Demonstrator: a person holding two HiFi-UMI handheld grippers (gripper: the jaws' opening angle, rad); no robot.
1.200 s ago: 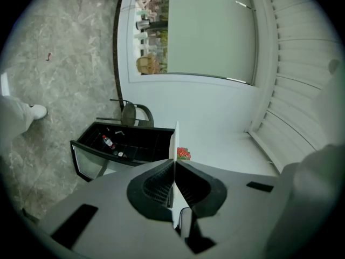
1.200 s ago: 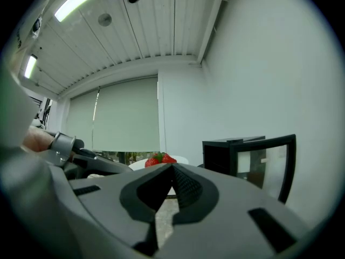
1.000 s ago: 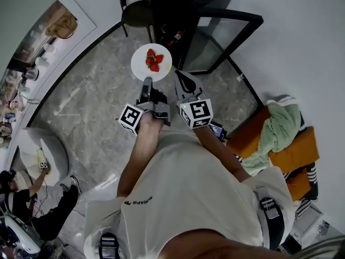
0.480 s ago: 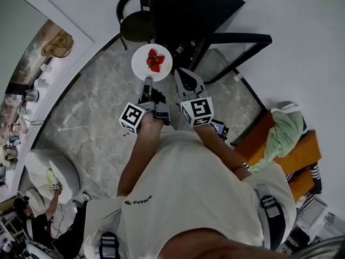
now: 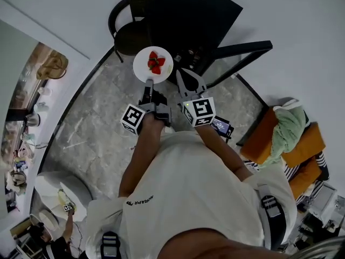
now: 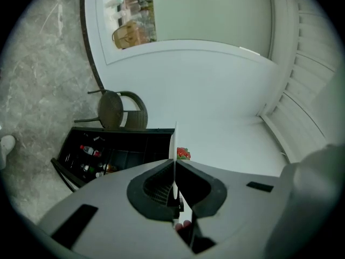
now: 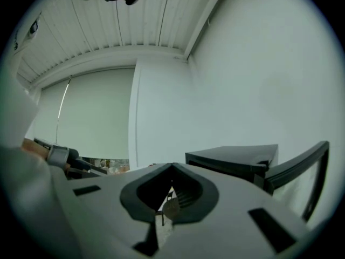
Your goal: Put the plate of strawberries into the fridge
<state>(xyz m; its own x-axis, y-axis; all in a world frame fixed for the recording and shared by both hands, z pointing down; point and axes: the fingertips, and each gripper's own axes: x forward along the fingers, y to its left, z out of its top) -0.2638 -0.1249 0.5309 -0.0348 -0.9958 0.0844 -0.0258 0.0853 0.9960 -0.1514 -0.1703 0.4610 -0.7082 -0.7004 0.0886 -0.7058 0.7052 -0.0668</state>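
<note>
A white plate (image 5: 145, 69) with strawberries (image 5: 156, 62) is held level above the grey floor, just in front of the black fridge (image 5: 194, 15). My left gripper (image 5: 147, 86) is shut on the plate's near rim. In the left gripper view the plate (image 6: 173, 144) shows edge-on between the jaws, with a strawberry (image 6: 183, 154) past them. The fridge (image 6: 116, 152) stands open there, with bottles (image 6: 89, 151) inside. My right gripper (image 5: 183, 77) hangs beside the plate, shut and holding nothing. In the right gripper view it (image 7: 171, 167) points at the fridge (image 7: 232, 161).
The fridge door (image 5: 240, 50) stands swung open to the right. A dark round chair (image 5: 129, 28) sits left of the fridge against the white wall. An orange seat with a green cloth (image 5: 285, 131) is at the right. A person (image 5: 64, 236) is low at the left.
Both grippers and the plate have drifted a little forward toward the fridge, which now lies closer under the plate. The left gripper's hold on the plate is unchanged.
</note>
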